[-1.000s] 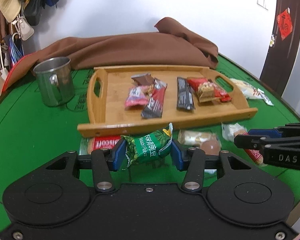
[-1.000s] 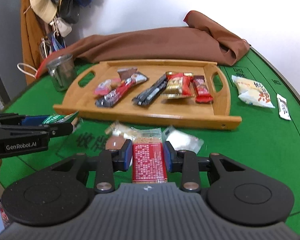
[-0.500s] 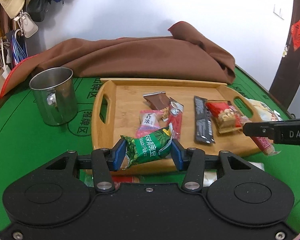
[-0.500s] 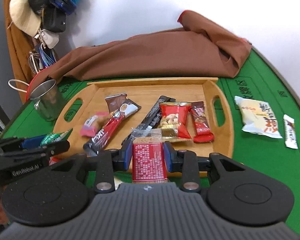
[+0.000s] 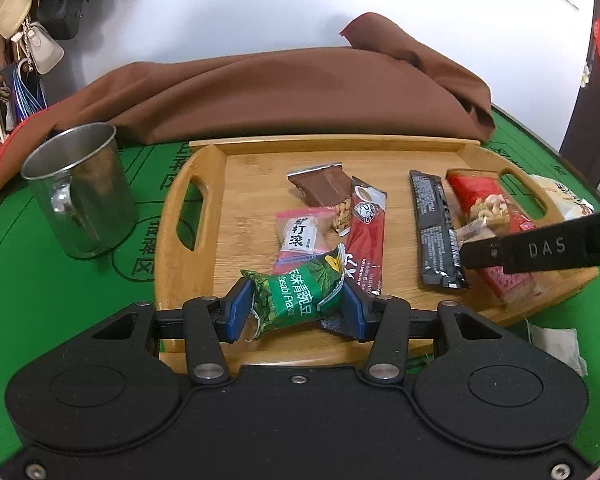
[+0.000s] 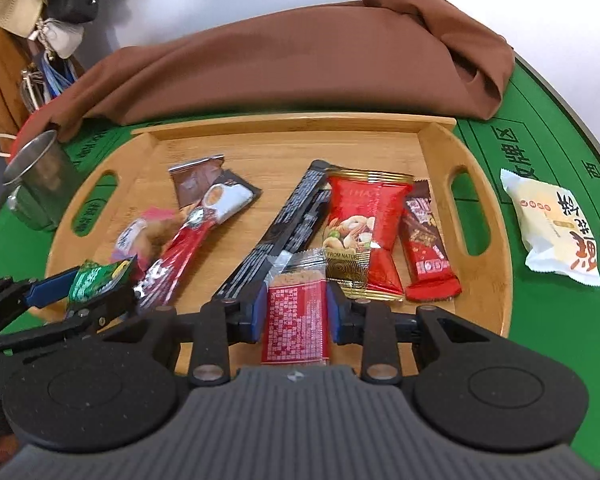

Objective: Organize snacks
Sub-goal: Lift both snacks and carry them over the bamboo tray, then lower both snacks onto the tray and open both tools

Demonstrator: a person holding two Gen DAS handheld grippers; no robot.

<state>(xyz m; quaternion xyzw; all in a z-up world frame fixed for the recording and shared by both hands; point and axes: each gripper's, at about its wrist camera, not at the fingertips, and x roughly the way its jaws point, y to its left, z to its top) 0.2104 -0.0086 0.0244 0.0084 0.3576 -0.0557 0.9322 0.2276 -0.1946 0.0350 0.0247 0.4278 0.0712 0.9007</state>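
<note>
While you carry the green pack (image 5: 296, 303) in the left gripper (image 5: 294, 311), treat it as a light, crinkly foil pillow: soft, springy and a bit slick, with loose bits inside that I judge would crush under a hard squeeze. In the left wrist view the blue pads (image 5: 238, 314) press on its two ends, so the pack is clamped across its length and bulges a little in the middle; that hold looks sound, though the sealed ends are the safest places to pinch. It hangs above the near part of the tray (image 5: 192, 184), just in front of the pink sweet (image 5: 300, 236) and the red stick (image 5: 366, 236), and your gripper tilts down and forward toward them. In the right wrist view the right gripper (image 6: 296, 312) is closed on the red bar (image 6: 294, 320), its jaws having just been closing a little further on it. This bar looks flat, fairly stiff and light, probably brittle, with a clear film flap at the top; the pads hold its long edges, which suits it. It hovers over the tray's near edge (image 6: 496, 280), just short of the nut bag (image 6: 364, 232) and the black stick (image 6: 296, 224), with the gripper pitched steeply down. You have room on the bare wood at the back.
</note>
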